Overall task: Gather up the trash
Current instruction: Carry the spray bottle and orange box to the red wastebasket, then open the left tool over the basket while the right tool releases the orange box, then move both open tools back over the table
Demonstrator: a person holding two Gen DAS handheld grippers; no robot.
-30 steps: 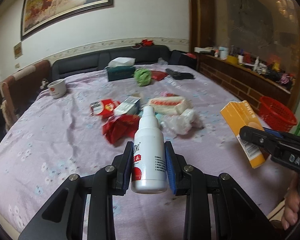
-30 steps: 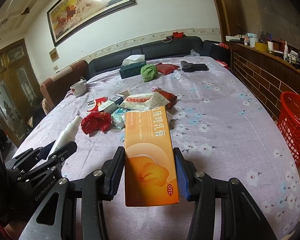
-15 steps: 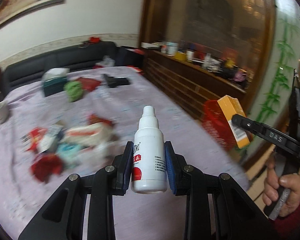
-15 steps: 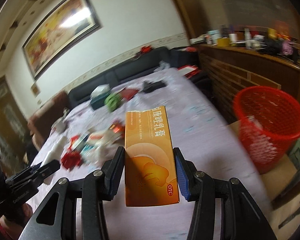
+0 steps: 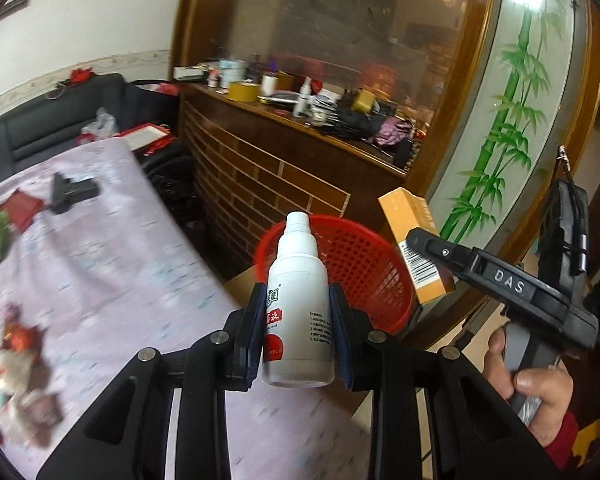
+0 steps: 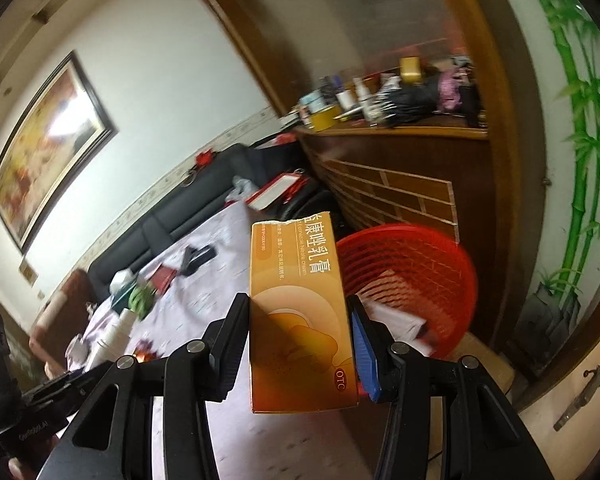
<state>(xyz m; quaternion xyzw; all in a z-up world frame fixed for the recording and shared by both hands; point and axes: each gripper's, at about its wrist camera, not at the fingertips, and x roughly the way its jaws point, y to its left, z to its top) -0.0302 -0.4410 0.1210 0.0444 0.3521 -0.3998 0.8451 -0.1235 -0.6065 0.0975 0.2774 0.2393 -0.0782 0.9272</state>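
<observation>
Left wrist view: the left tool (image 5: 299, 338) is clenched on a white dropper bottle (image 5: 298, 312), upright, in front of the red basket (image 5: 364, 268) beside the worktop (image 5: 100, 280) with its lilac cloth. The right tool (image 5: 420, 240), in a hand (image 5: 532, 384), grips an orange carton (image 5: 416, 240).

Right wrist view: the right tool (image 6: 300, 344) grasps the orange carton (image 6: 300, 312) upright; the red basket (image 6: 416, 272) stands just beyond it and holds some packaging.
</observation>
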